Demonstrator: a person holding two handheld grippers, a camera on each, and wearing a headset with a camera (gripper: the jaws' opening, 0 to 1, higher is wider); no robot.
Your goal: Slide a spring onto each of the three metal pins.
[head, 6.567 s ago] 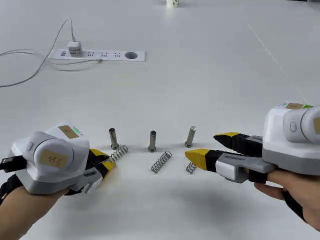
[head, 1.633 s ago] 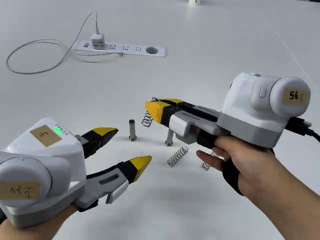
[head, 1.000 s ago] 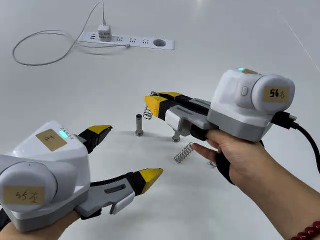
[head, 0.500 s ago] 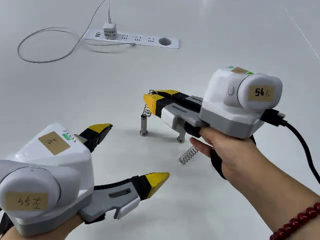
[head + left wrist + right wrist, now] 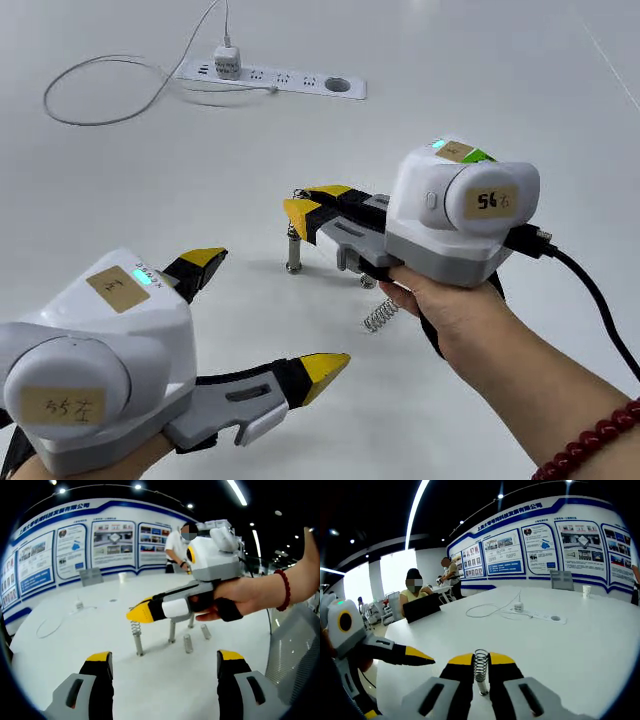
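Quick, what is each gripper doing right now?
Left gripper: open, holding nothing.
Right gripper: shut on a spring.

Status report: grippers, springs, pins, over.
Right gripper shut on spring, at top of leftmost pin. Left gripper open, apart. Loose spring lies on table. Nothing in the way.

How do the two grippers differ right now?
The left gripper is open and empty; the right gripper is shut on a spring. The right holds at the top of a pin; the left hangs well short of it. Both have yellow tips.
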